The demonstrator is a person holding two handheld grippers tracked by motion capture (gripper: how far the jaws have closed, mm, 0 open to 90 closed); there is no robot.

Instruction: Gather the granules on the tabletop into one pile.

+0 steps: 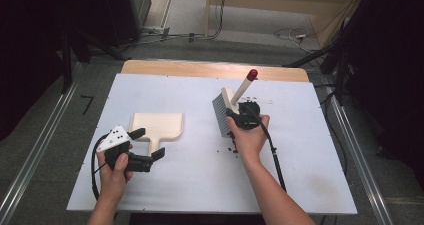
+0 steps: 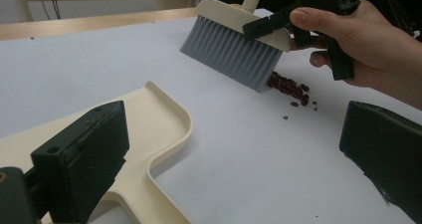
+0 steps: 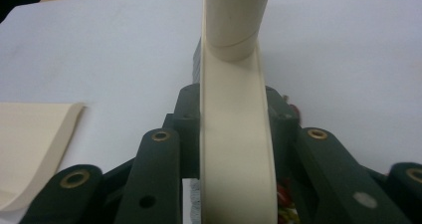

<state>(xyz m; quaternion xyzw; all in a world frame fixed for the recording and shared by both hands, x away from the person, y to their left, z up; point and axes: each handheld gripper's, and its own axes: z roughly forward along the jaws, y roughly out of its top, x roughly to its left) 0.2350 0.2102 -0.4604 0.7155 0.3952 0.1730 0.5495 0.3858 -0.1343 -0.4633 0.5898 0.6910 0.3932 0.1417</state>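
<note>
Plainly, the sweeping has only begun. The white table [image 1: 210, 185] is the biggest thing here, and on it, at about nine o'clock from its middle, lies the cream dustpan [image 1: 157, 126], flat, its mouth toward the far edge and its pan bare as far as the high view shows. The brush [image 1: 223, 114] stands at about two o'clock from the dustpan, well apart from it, with its grey bristles down on the table and its red-tipped handle slanting away. The right gripper [image 1: 239, 116] has its jaws clamped on the brush's cream back. The left gripper [image 1: 148, 144] sits at the dustpan's handle [image 2: 149, 204] with its jaws spread, one over the handle and one off to the side, pressing nothing. Smallest of all, the red beans [image 2: 291, 87] lie in a loose heap just beside the bristles. I judge all the carrying across to the dustpan is left, and the dustpan still wants a firm hold.
</note>
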